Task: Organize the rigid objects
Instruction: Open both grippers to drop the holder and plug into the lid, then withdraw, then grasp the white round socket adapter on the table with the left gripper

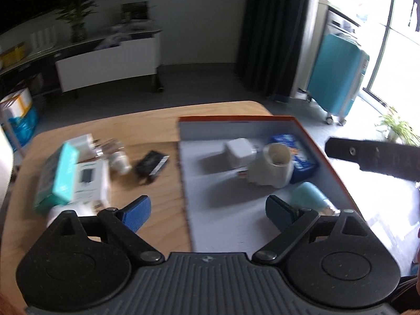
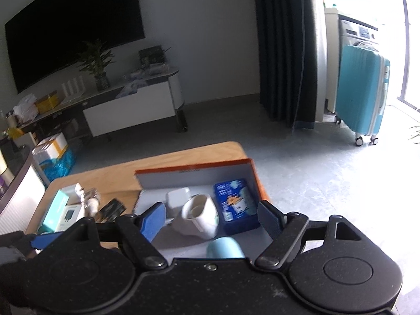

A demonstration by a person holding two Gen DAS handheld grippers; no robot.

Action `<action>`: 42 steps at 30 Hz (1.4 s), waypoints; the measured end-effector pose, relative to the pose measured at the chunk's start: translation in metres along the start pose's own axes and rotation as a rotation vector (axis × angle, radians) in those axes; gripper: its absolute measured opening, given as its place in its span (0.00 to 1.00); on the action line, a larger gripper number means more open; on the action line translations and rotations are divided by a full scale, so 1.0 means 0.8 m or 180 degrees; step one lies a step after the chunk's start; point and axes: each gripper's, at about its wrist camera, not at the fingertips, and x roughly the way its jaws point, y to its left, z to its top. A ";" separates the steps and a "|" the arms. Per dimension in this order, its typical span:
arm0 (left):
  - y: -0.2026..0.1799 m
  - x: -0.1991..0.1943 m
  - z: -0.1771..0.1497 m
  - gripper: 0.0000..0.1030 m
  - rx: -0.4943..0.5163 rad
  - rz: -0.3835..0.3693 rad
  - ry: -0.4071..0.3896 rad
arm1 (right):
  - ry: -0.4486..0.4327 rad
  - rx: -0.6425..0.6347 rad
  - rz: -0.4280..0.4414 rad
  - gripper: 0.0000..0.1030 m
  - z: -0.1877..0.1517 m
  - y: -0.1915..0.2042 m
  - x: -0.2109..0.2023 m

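Note:
An orange-rimmed box (image 1: 309, 136) with a white inside lies on the right of the wooden table (image 1: 147, 120). In it are a white cube charger (image 1: 240, 152), a white mug (image 1: 273, 166), a blue packet (image 1: 302, 155) and a pale teal cup (image 1: 307, 197). Left of the box lie a teal box (image 1: 59, 176), a white charger box (image 1: 89, 181), a small white bottle (image 1: 120, 161) and a black object (image 1: 152, 162). My left gripper (image 1: 207, 210) is open and empty over the box's left edge. My right gripper (image 2: 211, 216) is open and empty above the mug (image 2: 200, 216) and teal cup (image 2: 225, 246).
The box (image 2: 194, 169) and blue packet (image 2: 235, 203) also show in the right wrist view. A dark strap-like part (image 1: 372, 157) crosses the right side of the left wrist view. Beyond the table are grey floor, a white TV cabinet (image 2: 131, 110), dark curtain and a teal suitcase (image 2: 362, 92).

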 end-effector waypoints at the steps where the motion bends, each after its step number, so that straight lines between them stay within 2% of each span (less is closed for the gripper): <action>1: 0.004 -0.004 -0.001 0.94 -0.0025 0.0031 -0.0006 | 0.0022 -0.0025 0.0034 0.89 -0.002 0.006 0.002; 15: 0.088 -0.044 -0.021 0.94 -0.0407 0.0335 -0.0111 | 0.0214 -0.0338 0.0400 0.89 -0.024 0.092 0.021; 23: 0.133 -0.046 -0.040 0.95 -0.0626 0.0487 -0.0073 | 0.0278 -0.0481 0.0554 0.89 -0.036 0.128 0.028; 30: 0.164 -0.042 -0.048 0.97 -0.0807 0.0559 -0.0054 | 0.0331 -0.0527 0.0615 0.89 -0.043 0.141 0.033; 42: 0.176 -0.008 -0.050 1.00 -0.0816 0.0522 0.0023 | 0.0409 -0.0548 0.0656 0.89 -0.051 0.148 0.046</action>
